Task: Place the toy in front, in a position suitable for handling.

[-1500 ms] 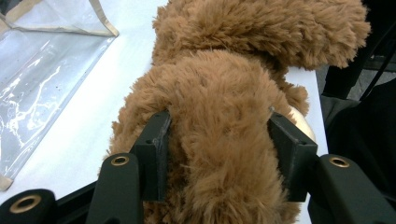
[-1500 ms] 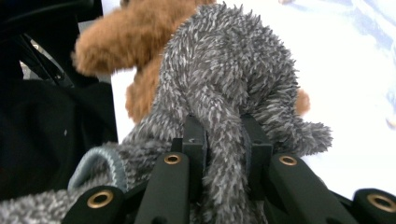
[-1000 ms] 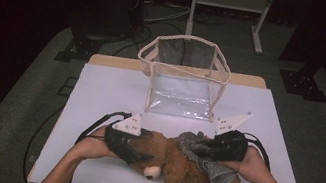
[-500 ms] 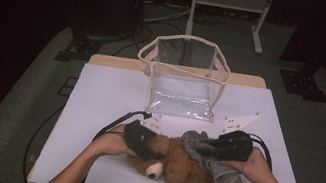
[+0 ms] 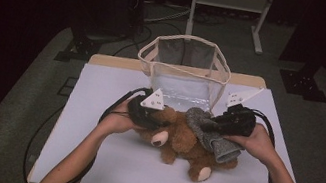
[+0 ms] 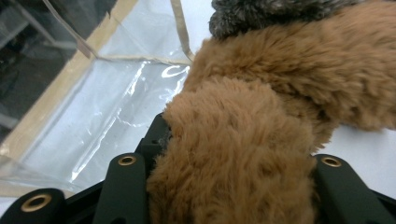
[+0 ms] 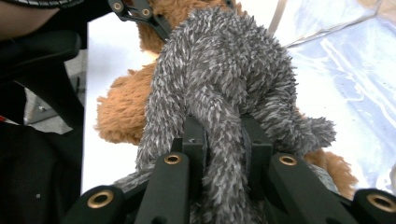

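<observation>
The left gripper (image 5: 159, 116) is just closing its jaws on the brown teddy bear (image 5: 183, 138), now pinching its fur (the bear is filling the gap). The right gripper (image 5: 216, 124) is clamping the grey plush cloth (image 7: 219, 93) draped ahead of it, so both are readying a lift toward the clear bag (image 5: 182, 69) beyond them.

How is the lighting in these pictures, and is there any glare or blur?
High view: dim and dark around the white table. Left gripper view: bright glare on the clear plastic bag, brown teddy bear soft up close. Right gripper view: grey plush sharp.
</observation>
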Action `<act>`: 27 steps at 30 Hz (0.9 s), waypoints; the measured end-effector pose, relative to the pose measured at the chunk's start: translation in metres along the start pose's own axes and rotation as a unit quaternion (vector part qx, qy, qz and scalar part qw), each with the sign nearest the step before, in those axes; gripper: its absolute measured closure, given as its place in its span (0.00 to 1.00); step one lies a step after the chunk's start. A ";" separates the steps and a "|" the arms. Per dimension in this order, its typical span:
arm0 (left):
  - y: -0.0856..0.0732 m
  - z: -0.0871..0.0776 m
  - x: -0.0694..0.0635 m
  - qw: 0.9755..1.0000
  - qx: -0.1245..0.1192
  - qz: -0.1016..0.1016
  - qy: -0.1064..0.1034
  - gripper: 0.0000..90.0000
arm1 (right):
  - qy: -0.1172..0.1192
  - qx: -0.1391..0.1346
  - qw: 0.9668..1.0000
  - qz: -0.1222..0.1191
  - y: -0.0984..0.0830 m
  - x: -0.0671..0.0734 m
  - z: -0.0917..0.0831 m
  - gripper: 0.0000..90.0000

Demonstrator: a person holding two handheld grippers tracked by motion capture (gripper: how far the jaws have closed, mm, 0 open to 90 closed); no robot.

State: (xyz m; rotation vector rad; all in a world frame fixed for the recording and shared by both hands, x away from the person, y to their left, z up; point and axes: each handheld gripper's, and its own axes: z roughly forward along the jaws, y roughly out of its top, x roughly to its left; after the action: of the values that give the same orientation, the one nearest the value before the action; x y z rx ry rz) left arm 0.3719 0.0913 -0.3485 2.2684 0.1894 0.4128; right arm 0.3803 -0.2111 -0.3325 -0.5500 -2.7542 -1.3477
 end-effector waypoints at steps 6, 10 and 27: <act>-0.020 -0.006 -0.007 1.000 -0.018 0.003 -0.017 0.49 | -0.020 0.003 0.999 0.025 0.004 -0.022 0.009 0.83; -0.028 -0.010 -0.009 0.999 0.014 -0.028 -0.035 0.31 | 0.004 0.021 0.999 0.030 -0.004 -0.019 0.031 0.84; -0.042 -0.032 -0.047 0.997 0.025 -0.020 -0.065 0.37 | -0.029 0.003 0.998 -0.059 0.002 0.048 0.013 0.84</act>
State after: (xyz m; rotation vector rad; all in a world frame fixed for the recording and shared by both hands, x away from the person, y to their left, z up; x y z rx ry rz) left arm 0.3170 0.1289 -0.3711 2.3278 0.1798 0.2419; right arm 0.3375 -0.1855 -0.3308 -0.4390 -2.8797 -1.3664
